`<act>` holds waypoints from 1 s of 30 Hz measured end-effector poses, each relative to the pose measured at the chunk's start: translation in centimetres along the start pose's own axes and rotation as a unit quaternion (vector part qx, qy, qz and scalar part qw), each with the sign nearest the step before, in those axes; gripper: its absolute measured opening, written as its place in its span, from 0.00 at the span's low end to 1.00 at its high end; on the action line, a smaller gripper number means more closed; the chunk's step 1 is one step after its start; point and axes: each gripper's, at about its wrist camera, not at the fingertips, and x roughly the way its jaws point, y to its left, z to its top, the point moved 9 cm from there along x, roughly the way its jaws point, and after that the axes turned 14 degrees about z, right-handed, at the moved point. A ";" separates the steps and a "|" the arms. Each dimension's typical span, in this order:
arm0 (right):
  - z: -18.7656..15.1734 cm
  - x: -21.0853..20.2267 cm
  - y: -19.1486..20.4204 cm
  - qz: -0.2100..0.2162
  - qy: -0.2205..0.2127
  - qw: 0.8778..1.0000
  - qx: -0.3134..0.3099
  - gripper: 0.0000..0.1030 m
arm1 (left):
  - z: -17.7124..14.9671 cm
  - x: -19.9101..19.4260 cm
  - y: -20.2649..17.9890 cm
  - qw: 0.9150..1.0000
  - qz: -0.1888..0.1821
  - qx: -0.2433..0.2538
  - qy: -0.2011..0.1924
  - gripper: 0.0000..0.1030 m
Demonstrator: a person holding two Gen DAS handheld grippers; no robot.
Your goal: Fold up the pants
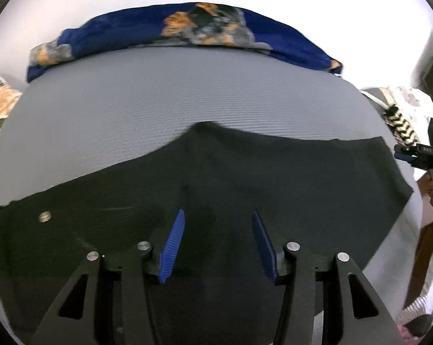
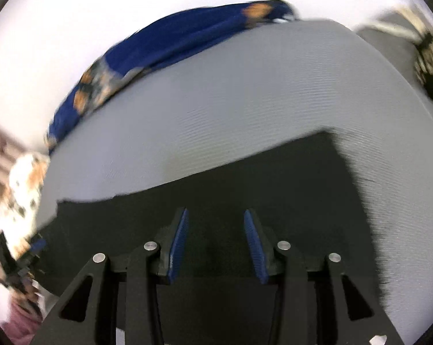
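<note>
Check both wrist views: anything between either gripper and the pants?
Nothing visible. The left gripper and right gripper both hang open directly over the black pants, with only flat fabric under the fingers on the grey mat.

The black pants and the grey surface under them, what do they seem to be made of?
The black pants look like a soft, matte woven or knit cloth: they lie limp and flat, without shine, and carry a small metal-looking button. The grey surface looks like a ribbed textile or foam mat, judging by its fine parallel ridges; which one is unclear.
</note>
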 end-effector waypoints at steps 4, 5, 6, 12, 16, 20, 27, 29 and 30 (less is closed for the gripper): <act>0.4 -3.3 -5.7 0.012 0.001 0.999 0.052 0.37 | 0.6 0.9 -3.2 1.000 -0.016 0.012 0.013 0.49; 0.4 -3.8 -6.6 0.012 0.003 0.998 0.060 0.37 | 0.8 1.1 -4.0 1.000 -0.021 0.012 0.017 0.49; 0.3 -4.2 -7.4 0.013 0.004 0.998 0.066 0.37 | 1.0 1.4 -4.6 0.999 -0.024 0.012 0.022 0.49; -0.6 -4.8 -10.3 0.048 0.018 0.995 0.091 0.37 | 1.2 2.8 -7.0 0.999 -0.025 0.016 0.042 0.49; -0.9 -4.7 -11.5 0.074 0.023 0.993 0.092 0.29 | 0.9 3.6 -7.5 0.998 -0.021 0.014 0.057 0.49; -1.3 -3.6 -10.9 0.115 0.037 0.989 0.090 0.19 | 0.4 4.1 -7.5 0.998 -0.012 0.020 0.059 0.49; -2.0 -2.3 -9.6 0.174 0.044 0.980 0.087 0.17 | 0.3 4.3 -7.9 0.998 0.001 0.037 0.044 0.53; -2.1 -2.3 -9.6 0.174 0.037 0.980 0.094 0.14 | 0.3 4.4 -7.9 0.998 0.003 0.038 0.041 0.53; -2.2 -2.5 -9.5 0.168 0.031 0.980 0.097 0.13 | 0.4 4.5 -7.9 0.998 0.004 0.038 0.039 0.53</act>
